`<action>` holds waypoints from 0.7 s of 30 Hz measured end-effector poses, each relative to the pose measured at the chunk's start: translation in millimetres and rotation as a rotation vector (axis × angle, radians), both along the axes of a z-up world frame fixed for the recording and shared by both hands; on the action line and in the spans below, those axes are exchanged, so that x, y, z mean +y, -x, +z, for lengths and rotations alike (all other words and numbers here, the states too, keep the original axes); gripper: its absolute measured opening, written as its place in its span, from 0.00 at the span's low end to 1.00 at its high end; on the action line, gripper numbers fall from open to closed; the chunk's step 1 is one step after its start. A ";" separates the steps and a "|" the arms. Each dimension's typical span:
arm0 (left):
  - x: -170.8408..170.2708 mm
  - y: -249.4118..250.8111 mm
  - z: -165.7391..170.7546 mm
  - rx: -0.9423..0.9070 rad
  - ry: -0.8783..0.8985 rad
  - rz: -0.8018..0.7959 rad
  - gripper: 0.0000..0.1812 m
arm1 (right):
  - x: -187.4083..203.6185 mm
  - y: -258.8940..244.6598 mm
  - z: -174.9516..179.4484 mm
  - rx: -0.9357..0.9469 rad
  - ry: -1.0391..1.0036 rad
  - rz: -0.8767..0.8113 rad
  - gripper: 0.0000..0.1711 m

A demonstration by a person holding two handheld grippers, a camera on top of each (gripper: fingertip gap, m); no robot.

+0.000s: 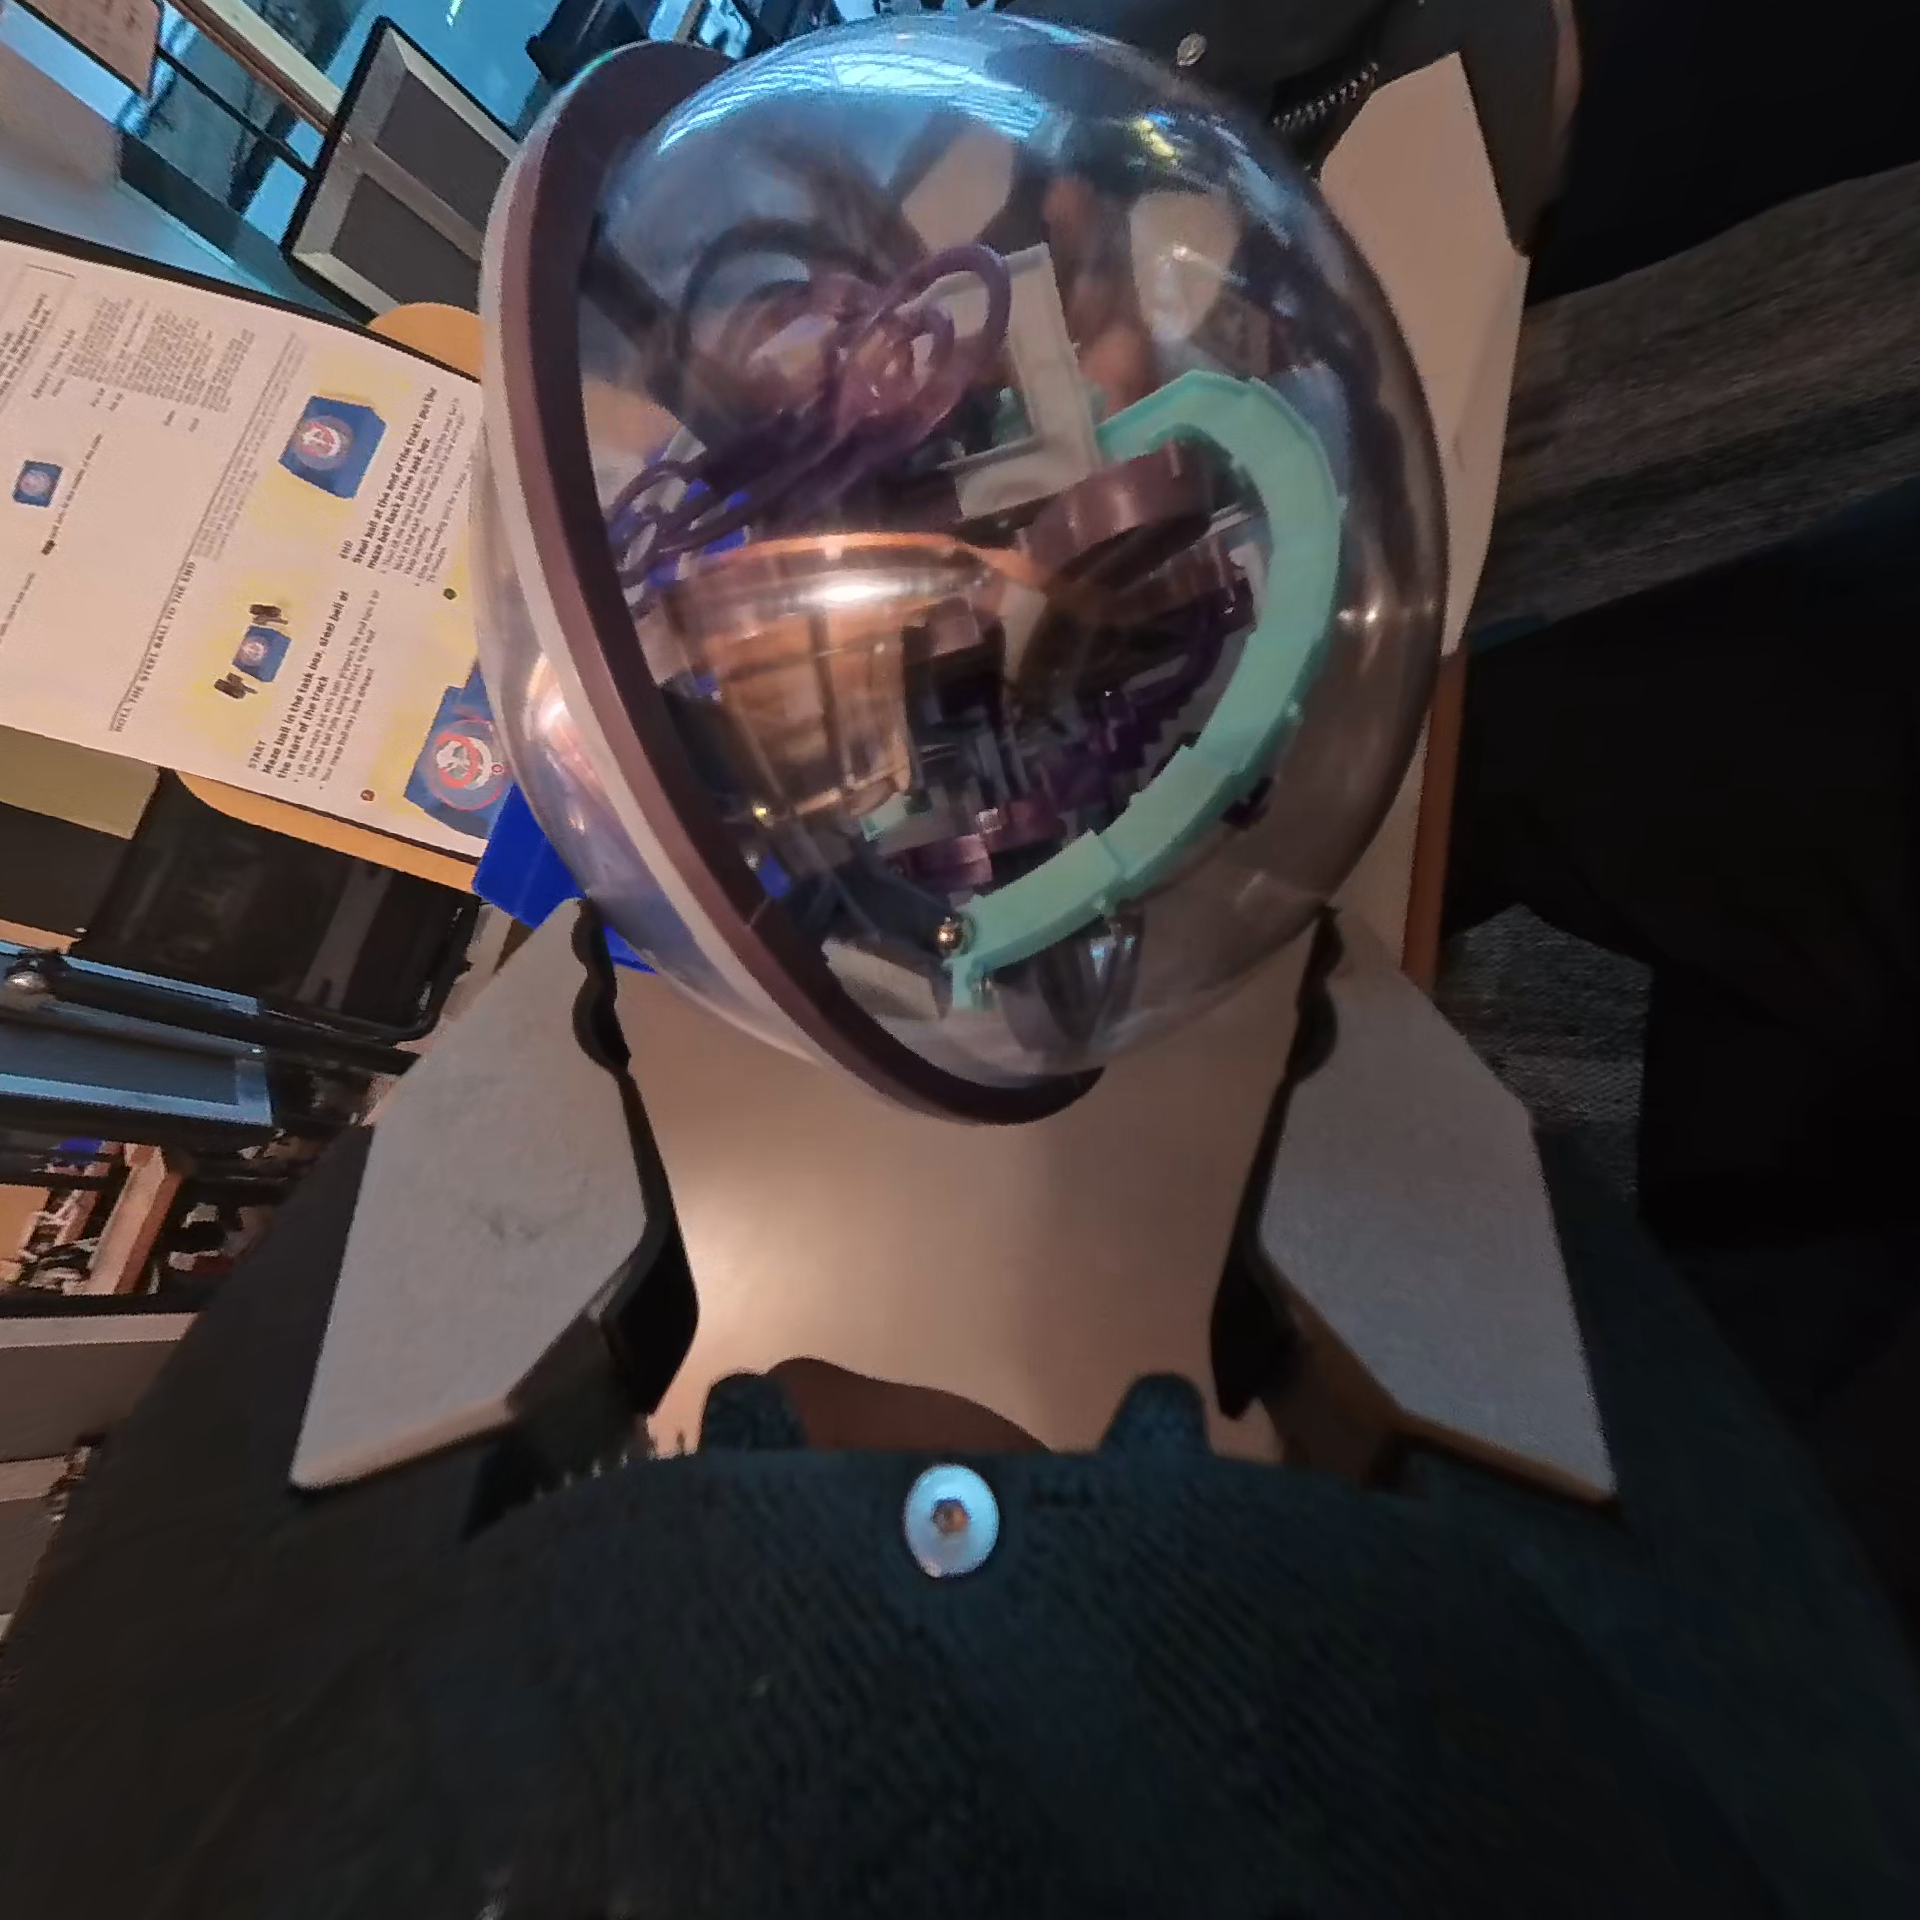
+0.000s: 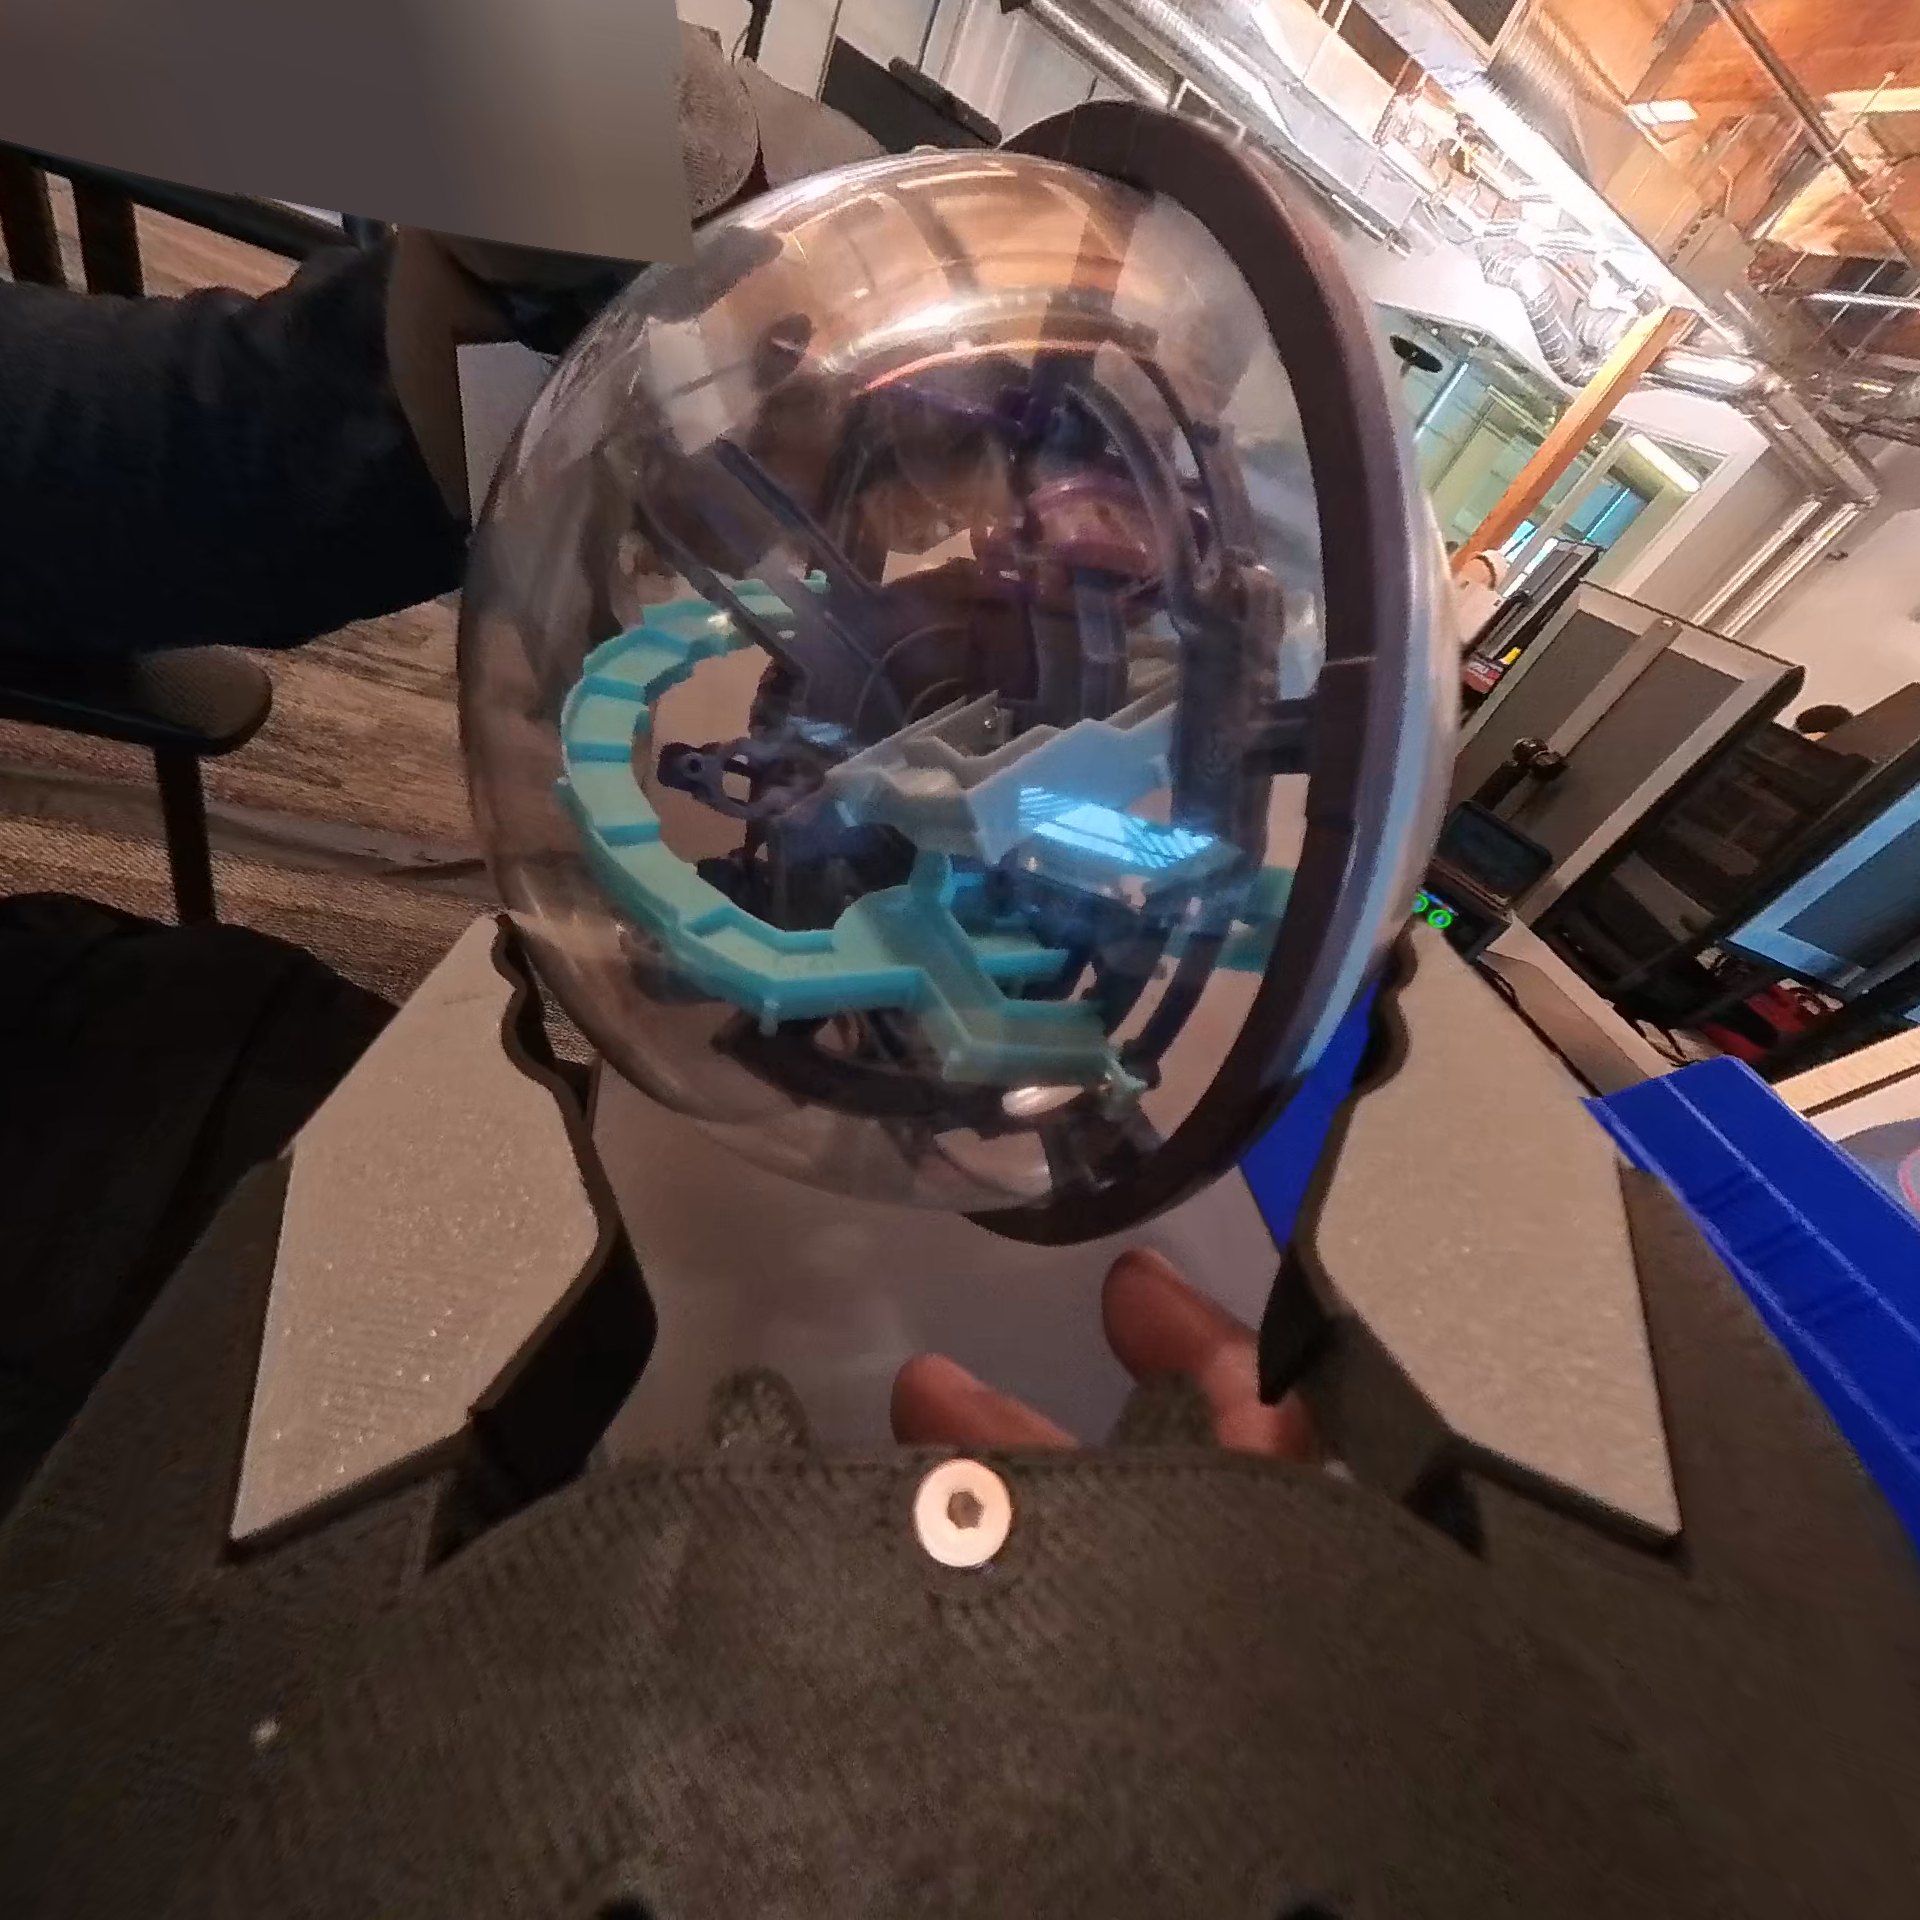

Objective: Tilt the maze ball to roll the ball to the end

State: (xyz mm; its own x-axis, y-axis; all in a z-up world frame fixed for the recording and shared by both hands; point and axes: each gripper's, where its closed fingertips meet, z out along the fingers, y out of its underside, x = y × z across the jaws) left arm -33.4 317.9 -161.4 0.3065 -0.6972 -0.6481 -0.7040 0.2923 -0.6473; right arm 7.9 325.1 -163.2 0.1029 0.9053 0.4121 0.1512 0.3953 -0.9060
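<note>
The maze ball (image 1: 935, 540) is a clear sphere with a dark rim band, teal and purple tracks inside. It is held in the air between both grippers. My left gripper (image 1: 956, 935) is shut on its sides, and so is my right gripper (image 2: 951, 961) on the same sphere (image 2: 935, 675). A small steel ball (image 1: 948, 932) sits at the lower end of the curved teal track (image 1: 1278, 623). In the right wrist view the steel ball (image 2: 1023, 1099) lies low, under the teal track (image 2: 831, 951). The other gripper's pale finger (image 1: 1455, 312) shows behind the sphere.
A printed instruction sheet (image 1: 239, 520) lies on the wooden table at left. A blue box (image 1: 530, 862) sits below the sphere and also shows in the right wrist view (image 2: 1766, 1195). A person's dark sleeve (image 2: 208, 447), a chair armrest (image 2: 187, 686) and bare fingers (image 2: 1153, 1340) are close.
</note>
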 end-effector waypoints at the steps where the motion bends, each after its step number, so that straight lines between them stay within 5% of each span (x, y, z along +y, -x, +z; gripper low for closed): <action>1: 0.1 0.1 0.6 0.003 -0.008 0.001 0.71 | 0.1 0.1 0.5 -0.002 -0.007 -0.003 0.89; 21: 0.7 -0.2 1.3 -0.008 -0.002 -0.002 0.71 | 1.0 1.6 1.1 -0.001 -0.003 -0.010 0.89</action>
State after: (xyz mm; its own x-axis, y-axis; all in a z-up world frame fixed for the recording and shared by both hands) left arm -33.2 318.6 -160.1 0.3104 -0.6967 -0.6467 -0.6981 0.2947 -0.6526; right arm 6.3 326.0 -162.2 0.1110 0.9029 0.4152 0.1562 0.3967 -0.9046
